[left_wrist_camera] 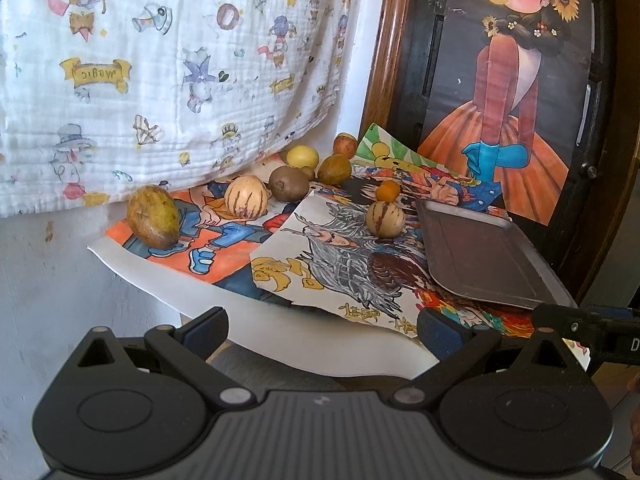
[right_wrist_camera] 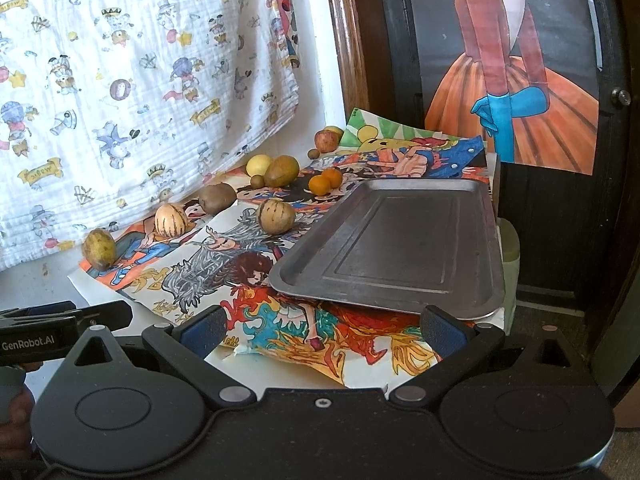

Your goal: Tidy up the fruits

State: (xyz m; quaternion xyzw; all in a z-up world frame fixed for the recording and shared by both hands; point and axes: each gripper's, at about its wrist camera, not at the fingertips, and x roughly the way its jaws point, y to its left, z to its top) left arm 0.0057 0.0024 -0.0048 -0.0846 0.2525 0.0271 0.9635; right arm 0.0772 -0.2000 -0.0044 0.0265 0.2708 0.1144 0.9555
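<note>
Several fruits lie on cartoon posters: a green-yellow mango (left_wrist_camera: 153, 217) (right_wrist_camera: 99, 249), two striped pale melons (left_wrist_camera: 245, 203) (left_wrist_camera: 383, 219) (right_wrist_camera: 277, 216), a brown kiwi (left_wrist_camera: 288, 184) (right_wrist_camera: 217, 198), a yellow lemon (left_wrist_camera: 303, 157) (right_wrist_camera: 259, 165), two small oranges (left_wrist_camera: 387, 191) (right_wrist_camera: 325, 181) and a reddish apple (left_wrist_camera: 345, 145) (right_wrist_camera: 325, 140). A dark metal tray (left_wrist_camera: 486, 258) (right_wrist_camera: 396, 248) sits on the right with nothing on it. My left gripper (left_wrist_camera: 322, 332) and my right gripper (right_wrist_camera: 324, 330) are both open, held back from the table's near edge, with nothing between the fingers.
A printed white cloth (left_wrist_camera: 160, 72) hangs behind the fruits on the left. A wooden frame (right_wrist_camera: 346, 52) and a dark panel with a painted figure (left_wrist_camera: 516, 92) stand behind the tray. The posters (left_wrist_camera: 320, 264) overhang the white table edge.
</note>
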